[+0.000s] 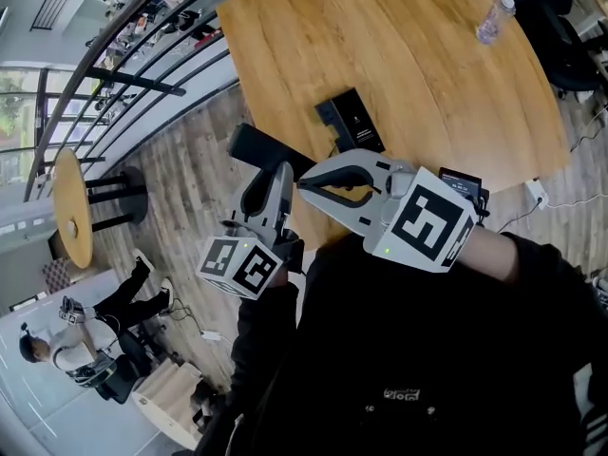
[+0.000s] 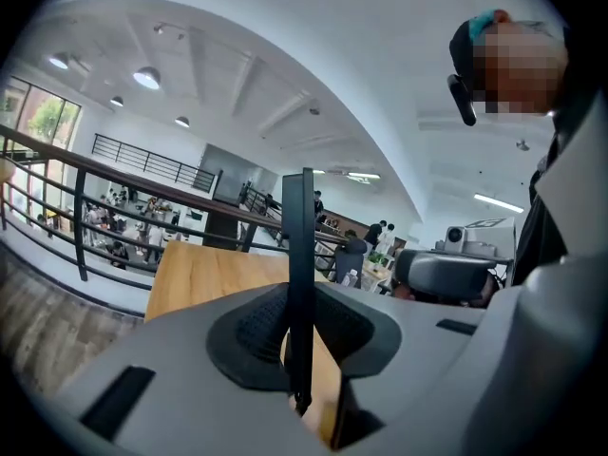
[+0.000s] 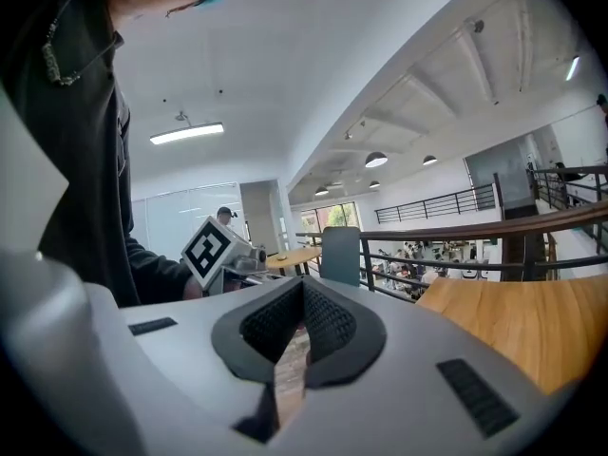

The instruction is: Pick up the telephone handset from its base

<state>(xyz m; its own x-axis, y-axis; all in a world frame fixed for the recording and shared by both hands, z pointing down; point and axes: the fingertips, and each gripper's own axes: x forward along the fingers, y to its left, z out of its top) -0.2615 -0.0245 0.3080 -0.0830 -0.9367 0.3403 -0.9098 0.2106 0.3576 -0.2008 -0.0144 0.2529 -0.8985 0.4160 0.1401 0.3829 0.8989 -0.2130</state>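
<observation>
The left claw (image 1: 271, 186) clamps the slim black telephone handset (image 1: 256, 148), raised off its black base (image 1: 350, 120) on the wooden desk (image 1: 427, 74); the right claw (image 1: 302, 182) is closed and empty.

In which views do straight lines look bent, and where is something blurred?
Head view: the railing and the table edge curve. Left gripper view: a mosaic patch sits upper right. Right gripper view: the railing arcs; corners are dark.

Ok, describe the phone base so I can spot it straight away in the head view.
Find the large light wooden table filling the top of the head view. Near its close edge, about mid-picture, lies a flat black rectangular telephone base. It is dark and boxy, unlike the small clear plastic bottle at the far edge.
</observation>
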